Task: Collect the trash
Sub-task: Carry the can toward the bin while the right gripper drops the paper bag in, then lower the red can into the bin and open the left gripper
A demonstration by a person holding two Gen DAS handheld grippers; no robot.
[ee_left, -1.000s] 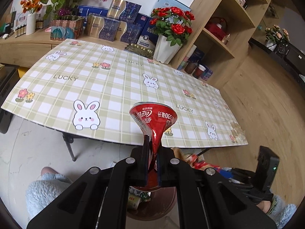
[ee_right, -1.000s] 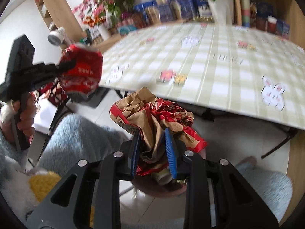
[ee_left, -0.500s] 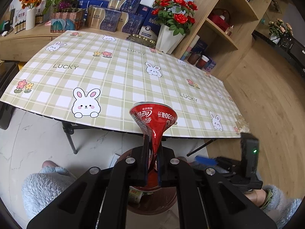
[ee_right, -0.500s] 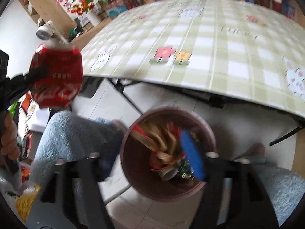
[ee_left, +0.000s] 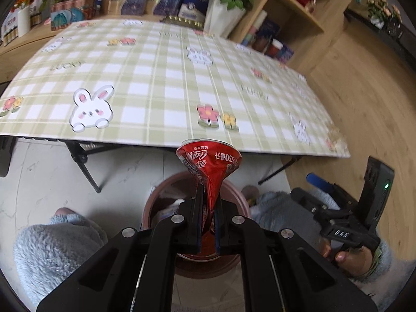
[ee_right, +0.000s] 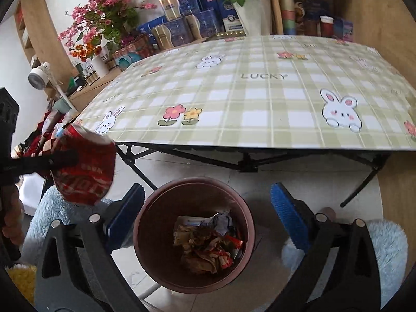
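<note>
The left gripper [ee_left: 208,202] is clamped hard on a crushed red cola can [ee_left: 209,166], jaws pinched nearly together on the flattened waist, the flared top sticking out ahead of the fingers. It hangs just above the brown waste bin [ee_left: 235,195], which sits on the pale floor at the near edge of the checked, rabbit-print table [ee_left: 161,83].

Over to the right gripper [ee_right: 206,214] — jaws opening, spread wide either side of the bin's mouth, nothing between the blue pads. Below it, crumpled wrappers [ee_right: 208,241] lie in the bottom of the bin.

The risk now sits with the can. From the right wrist view it looks off to the left of the rim, over a fluffy blue sleeve or knee — let go there and it may clip the rim or bounce to the floor. A squashed can may also snag on a pad and drop crooked.
</note>
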